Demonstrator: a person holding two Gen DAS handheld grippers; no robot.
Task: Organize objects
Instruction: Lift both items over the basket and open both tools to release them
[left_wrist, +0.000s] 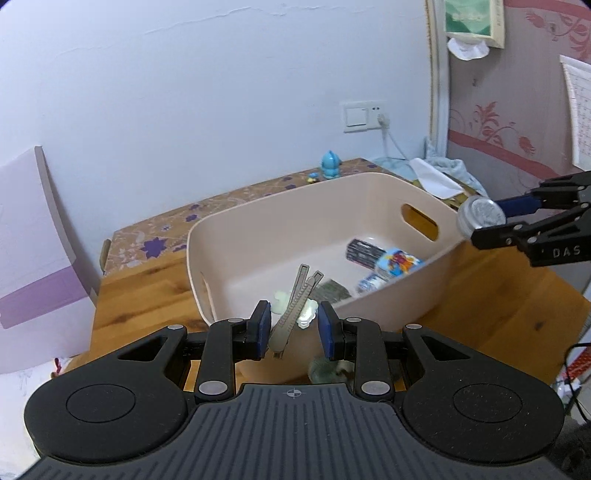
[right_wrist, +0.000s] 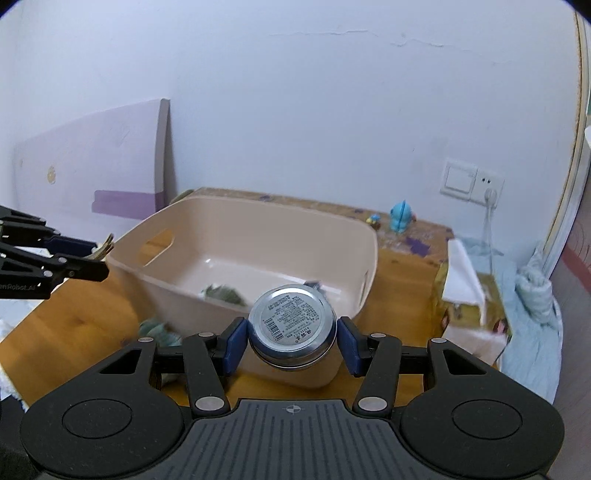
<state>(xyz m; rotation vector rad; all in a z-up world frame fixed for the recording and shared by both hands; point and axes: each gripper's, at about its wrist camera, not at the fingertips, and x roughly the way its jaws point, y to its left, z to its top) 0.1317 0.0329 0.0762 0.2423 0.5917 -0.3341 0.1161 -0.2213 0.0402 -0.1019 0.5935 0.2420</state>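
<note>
A beige plastic basket (left_wrist: 258, 221) (right_wrist: 258, 229) stands on the wooden table (left_wrist: 140, 295). Inside lie a dark tube (left_wrist: 364, 251), a colourful small bottle (left_wrist: 397, 260) and a grey-green cloth (left_wrist: 332, 291). My left gripper (left_wrist: 294, 328) (right_wrist: 99, 258) hangs over the basket's near rim, shut on a grey utility knife (left_wrist: 291, 306), with a second thin grey strip beside it. Tilted, the knife juts out past the pads. My right gripper (right_wrist: 291, 339) (left_wrist: 485, 221) is shut on a round metal tin (right_wrist: 291, 321) (left_wrist: 480, 212), label side towards the camera, held above the basket's other side.
A fuzzy grey-green thing (right_wrist: 159, 330) lies on the table outside the basket. A blue toy figure (left_wrist: 330, 165) stands at the table's back by the wall socket (left_wrist: 364, 116). A yellow box with white paper (right_wrist: 465, 284) and light blue cloth (right_wrist: 532, 295) crowd one end. A board (left_wrist: 29, 229) leans on the wall.
</note>
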